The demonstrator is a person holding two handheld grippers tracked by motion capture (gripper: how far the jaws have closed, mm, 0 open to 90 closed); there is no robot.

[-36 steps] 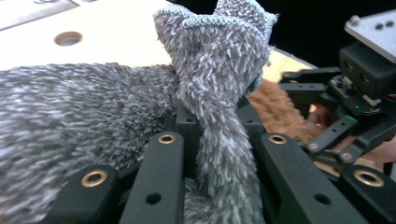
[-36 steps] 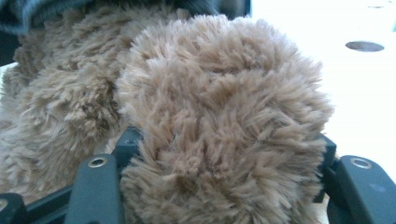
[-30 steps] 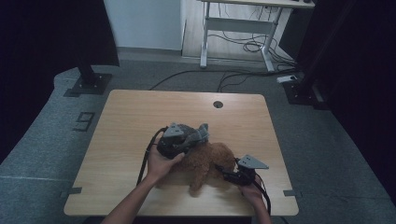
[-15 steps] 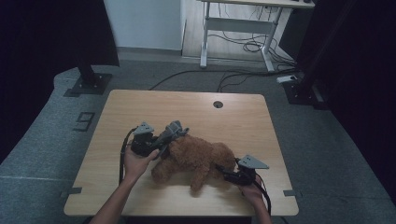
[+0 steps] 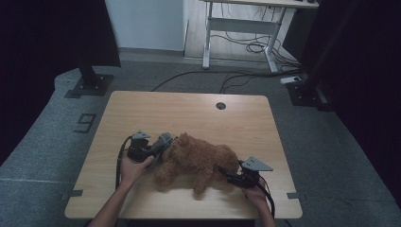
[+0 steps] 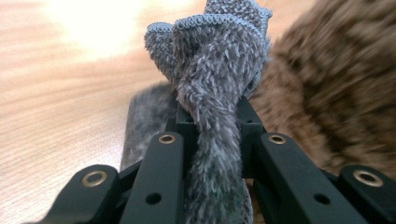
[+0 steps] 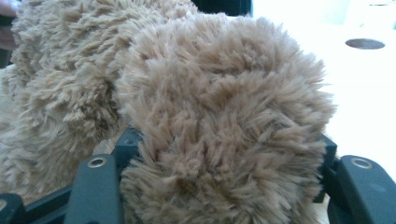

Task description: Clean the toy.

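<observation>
Left gripper [image 5: 158,144] sits at the left of the table [image 5: 189,106], jaws clamped on a bunched strip of grey cloth [image 6: 212,93]; in the left gripper view the fabric is squeezed between them and stands up past the tips, with more grey pile lying flat on the wood behind. I read it as a scarf or small garment for the bear [image 5: 198,158], held right at the head end so it can go on or come off there, can't tell which. Cloth touches or nearly touches the bear's fur in that view. Bear lies on its side across the near-middle of the table, head toward the left gripper, legs toward the right. Right gripper [image 5: 231,176] is at the bear's rear end, jaws closed around a plush limb [image 7: 219,140]; the right gripper view has fur bulging out between and over both jaws, so the grip is deep. My guess is it's there as an anchor, keeping the bear from sliding while the left works the cloth. Risk I see: soft fur compresses, so a hard pull on the cloth could drag the whole toy leftward. Far half of the table has just the cable hole [image 5: 221,105].
</observation>
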